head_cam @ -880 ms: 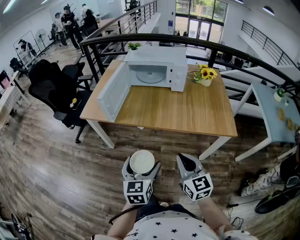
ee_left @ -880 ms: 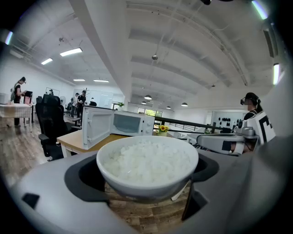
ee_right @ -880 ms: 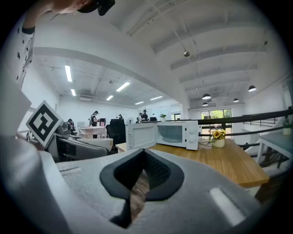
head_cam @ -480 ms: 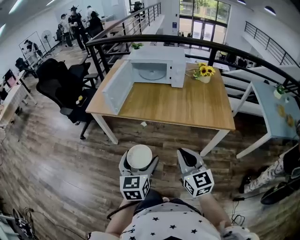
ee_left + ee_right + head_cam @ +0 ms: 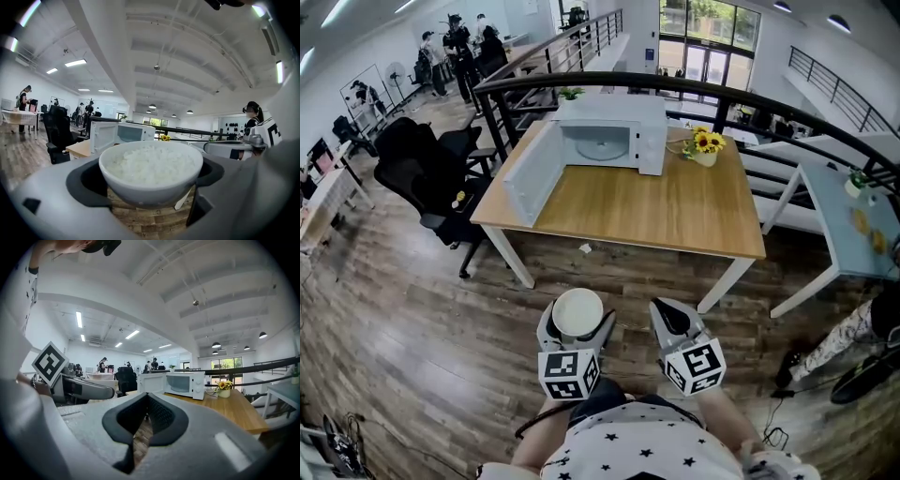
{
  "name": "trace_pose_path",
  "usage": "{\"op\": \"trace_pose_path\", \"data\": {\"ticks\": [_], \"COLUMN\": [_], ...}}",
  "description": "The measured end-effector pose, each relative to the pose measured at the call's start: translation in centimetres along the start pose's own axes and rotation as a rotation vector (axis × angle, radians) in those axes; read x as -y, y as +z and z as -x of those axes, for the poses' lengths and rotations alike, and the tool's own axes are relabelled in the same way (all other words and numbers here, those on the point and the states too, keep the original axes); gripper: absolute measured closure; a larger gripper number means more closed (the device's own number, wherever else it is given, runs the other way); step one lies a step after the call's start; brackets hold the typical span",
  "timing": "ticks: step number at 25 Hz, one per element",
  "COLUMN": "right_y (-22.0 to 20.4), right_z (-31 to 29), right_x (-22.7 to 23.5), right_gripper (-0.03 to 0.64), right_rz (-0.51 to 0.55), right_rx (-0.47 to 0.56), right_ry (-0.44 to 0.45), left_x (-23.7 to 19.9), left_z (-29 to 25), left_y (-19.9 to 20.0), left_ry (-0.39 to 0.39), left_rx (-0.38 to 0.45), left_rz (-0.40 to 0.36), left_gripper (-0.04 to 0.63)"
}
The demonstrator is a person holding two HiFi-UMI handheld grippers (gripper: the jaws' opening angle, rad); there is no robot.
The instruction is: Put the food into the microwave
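A white bowl of rice (image 5: 578, 313) sits between the wide-spread jaws of my left gripper (image 5: 577, 324), which is shut on it and holds it level over the wooden floor. In the left gripper view the bowl (image 5: 151, 171) fills the space between the jaws. My right gripper (image 5: 667, 317) is beside it, shut with nothing in it (image 5: 146, 420). The white microwave (image 5: 614, 133) stands at the far side of a wooden table (image 5: 656, 211), well ahead of both grippers. Its door (image 5: 530, 173) hangs open to the left and the glass turntable shows inside.
A pot of sunflowers (image 5: 705, 145) stands right of the microwave. Black office chairs (image 5: 417, 164) stand left of the table. A black railing (image 5: 675, 84) runs behind it. A pale table (image 5: 853, 234) is at the right. People stand far off at the back left.
Both grippers keep the same pose before the person, and the bowl stays gripped. The table and chairs have shifted slightly in the head view.
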State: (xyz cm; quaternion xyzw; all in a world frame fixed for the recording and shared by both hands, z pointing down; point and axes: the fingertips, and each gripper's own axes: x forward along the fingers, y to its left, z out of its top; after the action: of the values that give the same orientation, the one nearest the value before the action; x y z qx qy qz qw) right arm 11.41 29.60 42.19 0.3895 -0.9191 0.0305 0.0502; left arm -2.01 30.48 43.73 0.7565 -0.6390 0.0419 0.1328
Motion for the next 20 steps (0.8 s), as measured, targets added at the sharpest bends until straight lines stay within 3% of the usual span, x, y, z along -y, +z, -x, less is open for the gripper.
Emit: {"op": "trace_pose_path", "data": {"ticks": [20], "right_y": [-1.2], "right_z": [-2.9], "right_x": [3.1], "right_gripper": [0.612], "right_rz": [-0.039], "right_rx": [-0.009], "right_ry": [-0.024], "left_x": [-0.1], "left_z": [-4.3], "left_y": [0.5], "left_ry": [-0.014], "left_rx": [0.002], "left_rz": [-0.023], "left_gripper": [0.087]}}
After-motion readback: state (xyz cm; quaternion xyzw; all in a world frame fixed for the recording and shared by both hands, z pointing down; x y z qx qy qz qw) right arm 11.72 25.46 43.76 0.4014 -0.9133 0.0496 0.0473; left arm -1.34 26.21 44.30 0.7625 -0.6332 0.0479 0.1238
